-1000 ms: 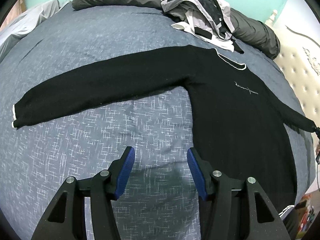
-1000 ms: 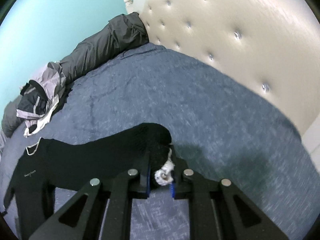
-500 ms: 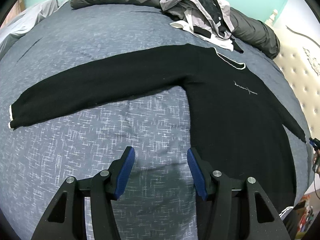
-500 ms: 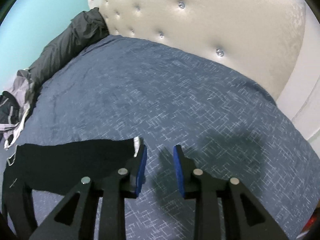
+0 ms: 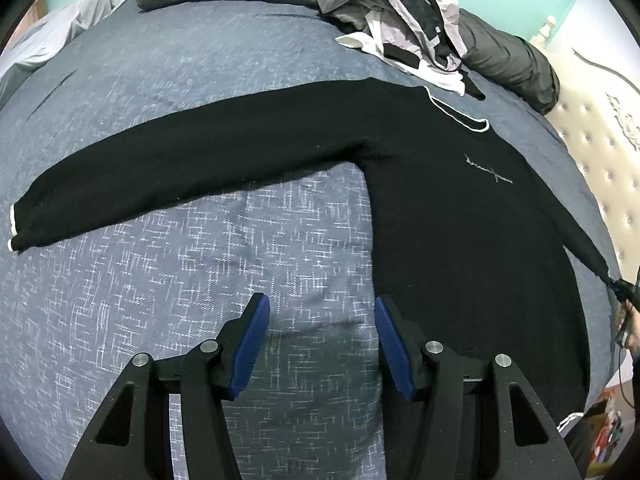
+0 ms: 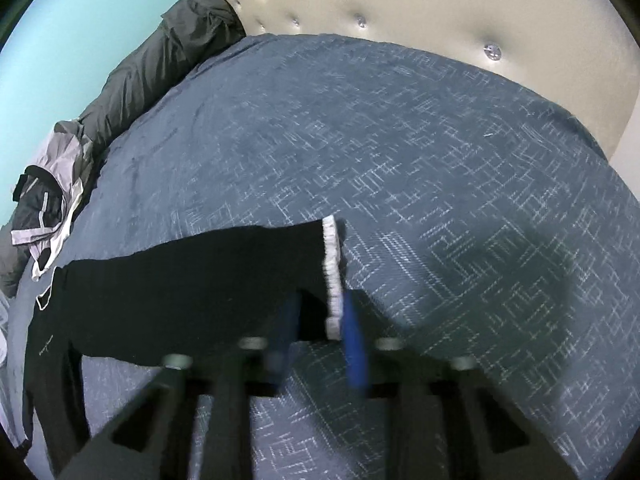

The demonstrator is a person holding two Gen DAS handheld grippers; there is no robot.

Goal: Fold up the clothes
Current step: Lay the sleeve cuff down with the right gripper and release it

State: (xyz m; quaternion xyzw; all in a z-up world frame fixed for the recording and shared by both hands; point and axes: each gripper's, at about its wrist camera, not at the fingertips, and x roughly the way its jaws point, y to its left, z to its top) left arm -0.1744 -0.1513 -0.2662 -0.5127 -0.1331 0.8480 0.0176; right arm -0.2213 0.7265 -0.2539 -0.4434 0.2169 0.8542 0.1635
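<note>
Your right gripper [image 6: 318,320] is closing at this moment, and the white-edged cuff [image 6: 333,276] of the black sweater [image 5: 460,216] sits between its 2 blue pads [image 6: 356,344]. That view is blurred, so you cannot tell whether the pads already press on the cloth. The cuff's ribbed white band runs upright just inside the right-hand pad, and the sleeve stretches away to the left across the bed toward the sweater's body.

Your left gripper [image 5: 322,344] hangs released over the blue patterned bedspread [image 5: 168,320], its 2 pads standing well apart with only bare cover between them. The right-hand pad sits just beside the sweater's side edge, without touching it as far as the view shows.

From there the sweater lies flat and face up, spread wide on the bed. 1 sleeve reaches far out to the left and ends in a white-trimmed cuff [image 5: 12,228] near the frame edge. The other sleeve runs down to the right, where it meets your right gripper at the picture's border. A white line trims the neckline [image 5: 460,116], and a small pale script mark [image 5: 486,168] sits on the chest.

Beyond the collar lies a heap of grey, white and black clothes [image 5: 396,24], resting against a dark grey rolled quilt [image 5: 512,64] along the far side. A cream tufted headboard [image 6: 420,4] stands at the bed's end, with a turquoise wall [image 6: 80,16] beside it.
</note>
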